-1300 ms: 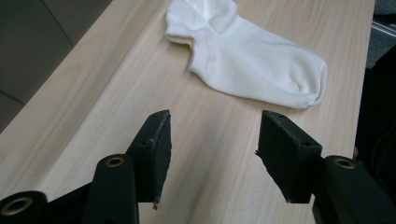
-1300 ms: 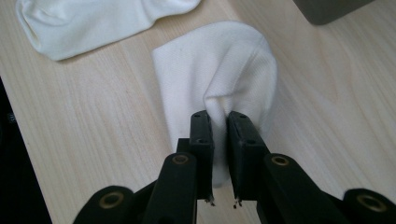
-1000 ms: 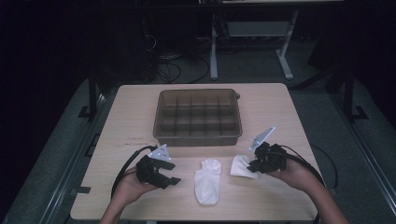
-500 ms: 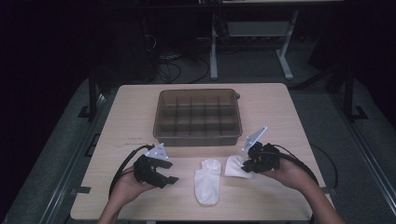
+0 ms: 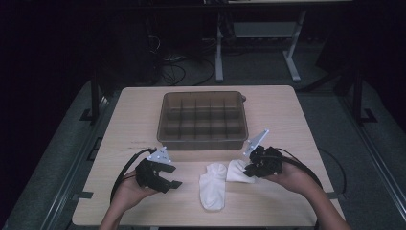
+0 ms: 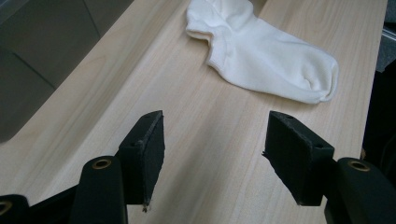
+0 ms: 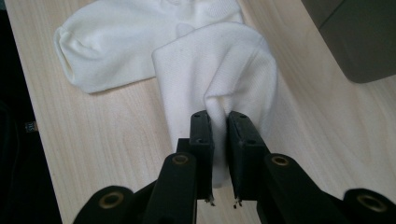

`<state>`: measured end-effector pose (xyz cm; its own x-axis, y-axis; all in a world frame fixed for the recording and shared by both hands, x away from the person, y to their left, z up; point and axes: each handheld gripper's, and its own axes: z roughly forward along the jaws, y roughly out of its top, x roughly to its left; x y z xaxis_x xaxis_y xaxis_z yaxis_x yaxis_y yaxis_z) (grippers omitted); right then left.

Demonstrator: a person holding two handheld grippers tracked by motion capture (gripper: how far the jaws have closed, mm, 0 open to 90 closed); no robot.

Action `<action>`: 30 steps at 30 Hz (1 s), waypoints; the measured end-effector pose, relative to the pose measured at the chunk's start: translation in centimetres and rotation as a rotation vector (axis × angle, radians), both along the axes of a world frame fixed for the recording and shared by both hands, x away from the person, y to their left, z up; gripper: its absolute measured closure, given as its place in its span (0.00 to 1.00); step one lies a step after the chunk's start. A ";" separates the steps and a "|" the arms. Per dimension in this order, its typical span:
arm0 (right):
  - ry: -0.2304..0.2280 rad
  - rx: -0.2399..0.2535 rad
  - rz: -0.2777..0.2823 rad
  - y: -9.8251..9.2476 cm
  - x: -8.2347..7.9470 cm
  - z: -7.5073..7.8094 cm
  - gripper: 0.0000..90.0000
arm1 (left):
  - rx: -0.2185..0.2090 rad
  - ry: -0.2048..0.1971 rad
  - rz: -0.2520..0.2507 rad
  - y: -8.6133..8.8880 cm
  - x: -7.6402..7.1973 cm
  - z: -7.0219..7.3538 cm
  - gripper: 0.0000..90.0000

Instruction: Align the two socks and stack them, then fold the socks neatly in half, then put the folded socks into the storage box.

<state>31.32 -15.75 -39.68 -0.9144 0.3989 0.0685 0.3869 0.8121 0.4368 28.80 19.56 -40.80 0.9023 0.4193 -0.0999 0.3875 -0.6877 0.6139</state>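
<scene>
White ankle socks, 2 of them, lie on the pale wood table (image 5: 287, 115) near its front edge, w/ 1 brown translucent divided organizer tray (image 5: 205, 116) farther back at centre. Sock no. 1 (image 5: 213, 186) lies flat between the 2 grippers, toe toward the near edge, cuff toward the tray; sock no. 2 (image 5: 235, 170) sits just right of it, overlapping or touching the first at the cuff end. Right gripper (image 5: 250, 168), held in the person's right hand (image 5: 292, 177), has its jaws clamped nearly together on a pinched fold of sock no. 2; in the right gripper view (image 7: 219, 135) the fabric bunches up between the pads, rest of the sock draped on the table ahead. Left gripper (image 5: 168, 178), in the left hand (image 5: 129, 191), sits left of sock no. 1, apart from it; the left gripper view (image 6: 215, 140) shows jaws spread wide, nothing between them but bare tabletop, sock no. 1 (image 6: 261, 51) ahead beyond the pads. Tray compartments look empty as far as can be told from the high view.
</scene>
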 end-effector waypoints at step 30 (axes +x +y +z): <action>0.003 -0.006 0.060 3.4 0.7 0.4 0.89 | -0.008 -0.011 0.018 1.0 -0.2 0.5 0.41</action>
